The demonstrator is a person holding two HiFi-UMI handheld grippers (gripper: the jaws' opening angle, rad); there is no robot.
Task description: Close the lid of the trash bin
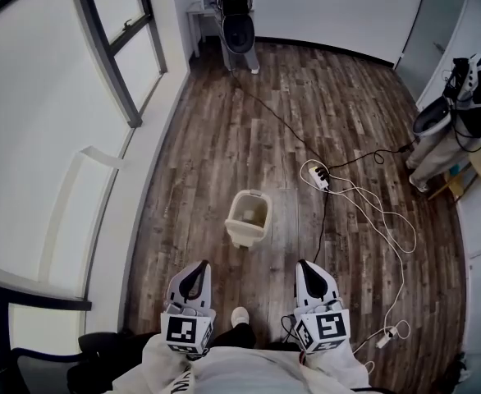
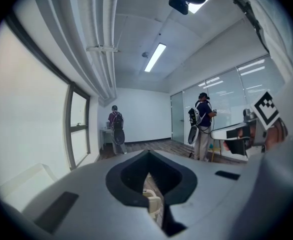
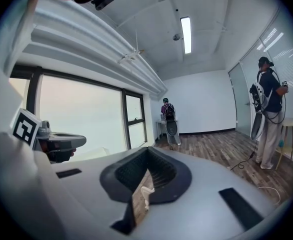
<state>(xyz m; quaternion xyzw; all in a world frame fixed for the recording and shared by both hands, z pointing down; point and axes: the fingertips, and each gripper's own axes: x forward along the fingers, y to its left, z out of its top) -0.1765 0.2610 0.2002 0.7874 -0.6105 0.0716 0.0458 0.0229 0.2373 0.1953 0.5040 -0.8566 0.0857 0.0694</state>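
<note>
Only the head view shows the whole cream rectangular plastic trash bin [image 1: 248,217], open, on the wood-plank floor [image 1: 347,105]. The left gripper [image 1: 199,267] and right gripper [image 1: 304,265] have their jaws pressed together.

A small cream plastic trash bin [image 1: 247,217] stands near the middle of the grey-brown wood-plank floor [image 1: 216,154] with its inside showing from above. A white power strip [image 1: 318,176] trailing black and white cables lies near it at its 2 o'clock. Toward 6 o'clock the white left gripper [image 1: 198,269] and white right gripper [image 1: 306,269] point at the bin from well apart, jaws together and holding nothing, while one person [image 1: 235,15] stands at 12 o'clock by the far wall and another person [image 1: 462,97] at 2 o'clock.
</note>
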